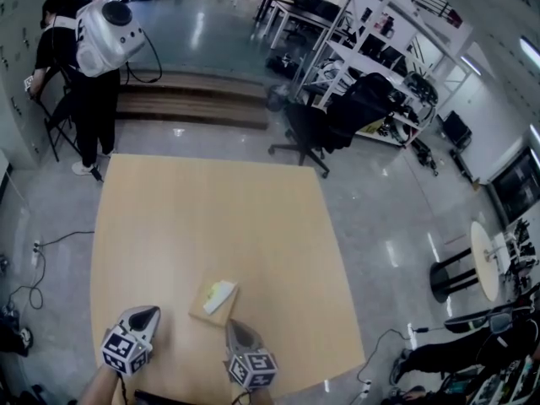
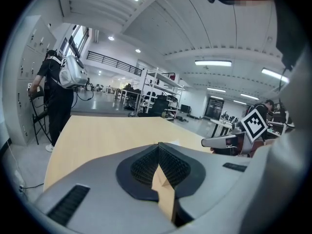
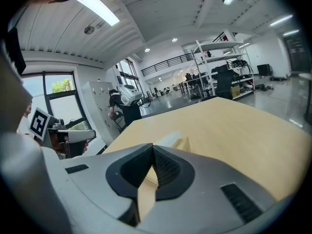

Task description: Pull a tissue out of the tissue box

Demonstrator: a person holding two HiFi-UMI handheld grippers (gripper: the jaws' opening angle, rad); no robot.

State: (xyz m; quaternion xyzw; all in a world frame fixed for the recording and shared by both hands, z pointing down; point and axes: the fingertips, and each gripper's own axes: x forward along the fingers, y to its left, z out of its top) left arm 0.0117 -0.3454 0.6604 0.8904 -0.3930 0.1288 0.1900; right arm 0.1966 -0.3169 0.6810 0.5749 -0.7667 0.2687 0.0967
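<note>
A tissue box (image 1: 215, 299) is seen lying flat on the light wooden table (image 1: 202, 218), close to the table's near edge and roughly midway along it, with a pale tissue (image 1: 220, 292) showing at its top opening. The left gripper (image 1: 150, 314) is held over the near edge to the left of the box and apart from it. In the left gripper view its jaws are shown brought together tip to tip, with nothing caught between the ribbed pads (image 2: 144, 167). The right gripper (image 1: 233, 324) is held just beside the box's near right corner; whether it touches the box cannot be told. Its jaws are likewise closed on nothing, and in the right gripper view the box is seen just beyond their tips. Past the table's far left corner a person (image 1: 84, 83) wearing a white backpack (image 1: 105, 25) is seen standing, and a black office chair (image 1: 312, 129) is placed beyond the far right corner, in front of white shelving (image 1: 371, 49).
</note>
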